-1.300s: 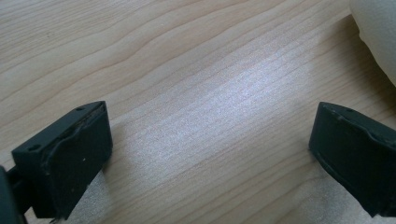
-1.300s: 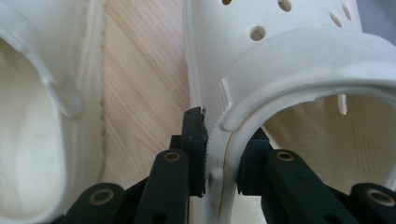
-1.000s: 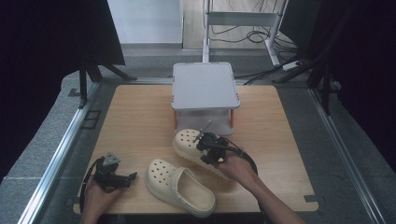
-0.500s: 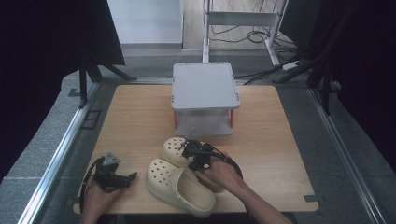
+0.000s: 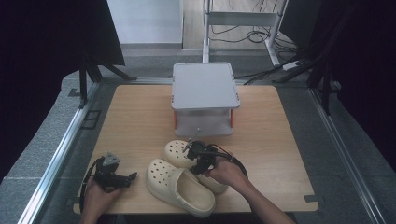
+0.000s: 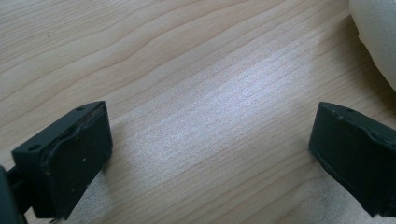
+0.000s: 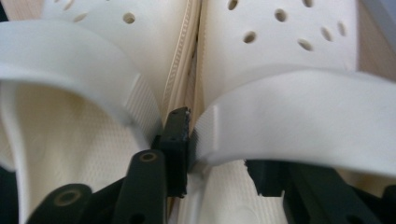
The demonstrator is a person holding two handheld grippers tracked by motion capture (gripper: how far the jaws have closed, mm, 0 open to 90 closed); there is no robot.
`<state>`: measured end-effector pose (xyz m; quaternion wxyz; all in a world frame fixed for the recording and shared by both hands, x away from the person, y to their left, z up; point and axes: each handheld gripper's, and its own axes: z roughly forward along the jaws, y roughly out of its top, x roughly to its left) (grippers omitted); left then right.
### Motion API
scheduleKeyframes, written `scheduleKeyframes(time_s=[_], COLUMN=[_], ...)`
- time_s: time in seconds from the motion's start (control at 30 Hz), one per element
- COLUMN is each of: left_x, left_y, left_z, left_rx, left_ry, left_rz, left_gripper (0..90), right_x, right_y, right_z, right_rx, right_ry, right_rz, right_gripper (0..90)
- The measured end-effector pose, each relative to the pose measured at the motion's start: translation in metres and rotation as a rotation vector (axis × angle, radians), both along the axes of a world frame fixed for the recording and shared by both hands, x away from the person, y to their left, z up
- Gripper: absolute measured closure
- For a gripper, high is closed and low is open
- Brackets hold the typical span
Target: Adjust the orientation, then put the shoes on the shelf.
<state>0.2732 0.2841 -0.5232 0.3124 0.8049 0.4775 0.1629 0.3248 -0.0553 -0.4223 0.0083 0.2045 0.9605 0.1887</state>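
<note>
Two cream clogs lie side by side near the front of the wooden table (image 5: 280, 140). The near clog (image 5: 180, 186) points its toe to the left. The far clog (image 5: 176, 150) touches it along one side. My right gripper (image 5: 201, 158) is shut on the far clog (image 7: 299, 56): one jaw stands in the seam between the clogs, the other inside under its heel strap (image 7: 299, 116). The near clog (image 7: 84, 70) fills the left of that view. My left gripper (image 5: 125, 178) rests open on the table left of the clogs. Its jaws stand wide apart over bare wood (image 6: 210, 135), with a clog edge (image 6: 376, 37) at top right.
A grey lidded box (image 5: 204, 86) with orange clips stands at the middle back of the table, just behind the clogs. Metal rails run along both table sides. Bare wood lies left and right of the box.
My right gripper has pulled the far clog to the left and toward me, until it lies against the near clog. The left gripper has stayed put.
</note>
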Motion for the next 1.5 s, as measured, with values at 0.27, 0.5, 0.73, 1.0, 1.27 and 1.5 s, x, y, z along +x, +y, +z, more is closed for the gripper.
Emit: scheduleKeyframes(time_s=[0.27,0.5,0.73,1.0,1.27,1.5], left_x=[0.0,0.0,0.0,0.0,0.0,0.0], left_y=[0.0,0.0,0.0,0.0,0.0,0.0], left_z=[0.0,0.0,0.0,0.0,0.0,0.0], left_rx=[0.0,0.0,0.0,0.0,0.0,0.0], left_ry=[0.0,0.001,0.001,0.0,0.0,0.0], left_rz=[0.0,-0.001,-0.001,0.0,0.0,0.0], left_gripper=[0.0,0.0,0.0,0.0,0.0,0.0], right_x=[-0.002,-0.007,-0.014,-0.017,-0.015,-0.015], right_y=[-0.022,-0.031,-0.016,0.005,0.02,0.03], right_z=[0.015,0.018,0.008,-0.008,-0.018,-0.022], right_rx=[0.038,0.08,0.091,0.045,0.004,-0.05], right_ry=[0.012,0.043,0.053,0.038,0.0,-0.052], right_rz=[-0.003,0.011,0.044,0.058,0.044,0.034], right_gripper=[51.8,32.9,20.7,19.2,29.6,46.2])
